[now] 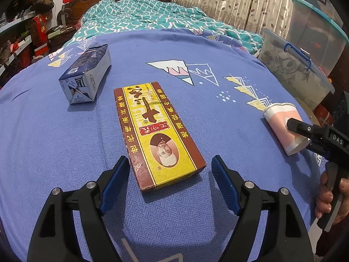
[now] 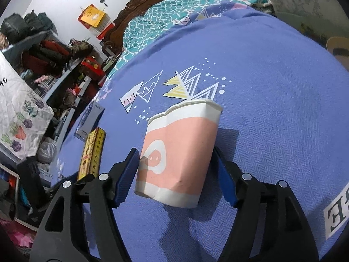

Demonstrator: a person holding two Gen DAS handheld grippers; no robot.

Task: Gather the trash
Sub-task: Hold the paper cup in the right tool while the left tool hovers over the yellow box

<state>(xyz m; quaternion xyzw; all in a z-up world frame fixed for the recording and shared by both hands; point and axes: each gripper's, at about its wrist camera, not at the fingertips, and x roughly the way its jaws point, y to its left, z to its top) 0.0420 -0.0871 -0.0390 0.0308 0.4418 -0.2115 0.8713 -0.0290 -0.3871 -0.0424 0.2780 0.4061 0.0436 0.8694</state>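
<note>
A flat yellow-and-brown box (image 1: pixel 152 131) lies on the blue bedsheet (image 1: pixel 54 142). My left gripper (image 1: pixel 170 168) stands open astride its near end, with both blue pads clear of the cardboard. A dark blue and white carton (image 1: pixel 87 72) lies on its side further back on the left. A dented pink-and-white paper cup (image 2: pixel 181 144) lies on the sheet between the fingers of my right gripper (image 2: pixel 176 163), which looks open, its pads close beside the cup's walls. In the left wrist view, one black finger (image 1: pixel 296 126) of the right gripper lies across the cup (image 1: pixel 279 118).
A teal patterned blanket (image 1: pixel 141 15) is bunched at the head of the bed. Lidded plastic storage boxes (image 1: pixel 294 69) stand off the bed's right edge. Cluttered shelves (image 2: pixel 54 65) and a white printed bag (image 2: pixel 19 113) are to the left. A hand (image 1: pixel 327 196) holds the right gripper's handle.
</note>
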